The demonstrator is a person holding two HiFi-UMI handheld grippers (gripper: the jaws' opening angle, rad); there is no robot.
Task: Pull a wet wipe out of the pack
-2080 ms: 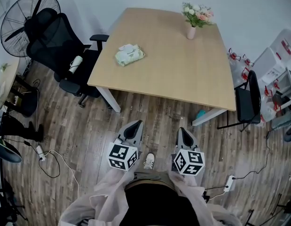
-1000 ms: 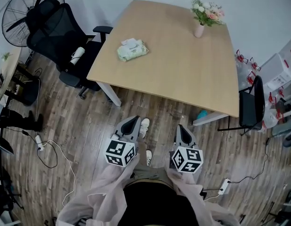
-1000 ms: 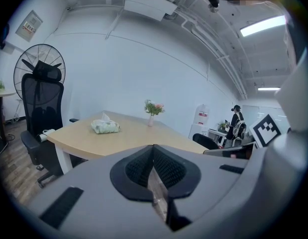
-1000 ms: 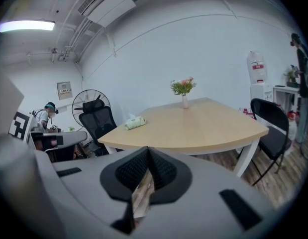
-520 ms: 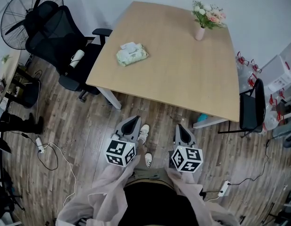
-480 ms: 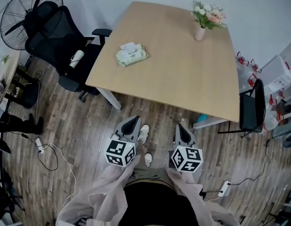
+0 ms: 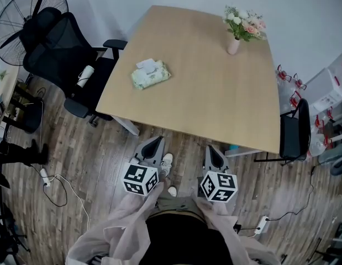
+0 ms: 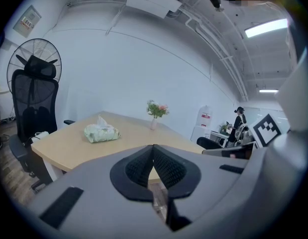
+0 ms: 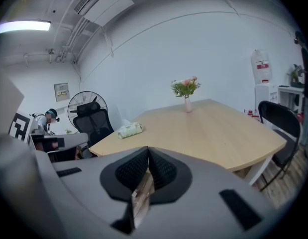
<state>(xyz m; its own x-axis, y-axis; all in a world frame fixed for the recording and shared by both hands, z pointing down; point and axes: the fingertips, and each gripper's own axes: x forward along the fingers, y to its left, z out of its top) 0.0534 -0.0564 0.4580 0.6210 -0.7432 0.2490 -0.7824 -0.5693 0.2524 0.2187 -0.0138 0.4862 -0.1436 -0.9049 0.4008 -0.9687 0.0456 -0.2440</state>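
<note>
The person stands on the wood floor (image 7: 104, 159) just short of the table (image 7: 215, 98), holding both grippers out in front, side by side and a little apart, noses toward the table's near edge. The left gripper (image 7: 157, 141) is clenched: its own view shows the two black ribbed pads pressed together at the tip with nothing between them. The right gripper (image 7: 210, 149) is clenched the same way, pads meeting in a thin seam and empty. Each carries its marker cube at the near end, close to the person's sleeves. A white shoe (image 7: 166, 162) shows on the floor between the two grippers. The pack (image 7: 151, 75) lies flat on the left part of the table, toward the left edge and about midway from near to far, well apart from both grippers; it is pale green, and a white tuft of wipe stands up from its top. A pink vase (image 7: 233, 46) with flowers stands at the far right of the table, well away from the pack. Left of the table a black office chair (image 7: 63, 54) is drawn up beside the edge with a white roll on its seat, and a fan (image 7: 19, 15) stands behind it in the far left corner. A second black chair (image 7: 295, 128) stands at the table's right side, and a power strip (image 7: 263, 221) lies on the floor near right.
</note>
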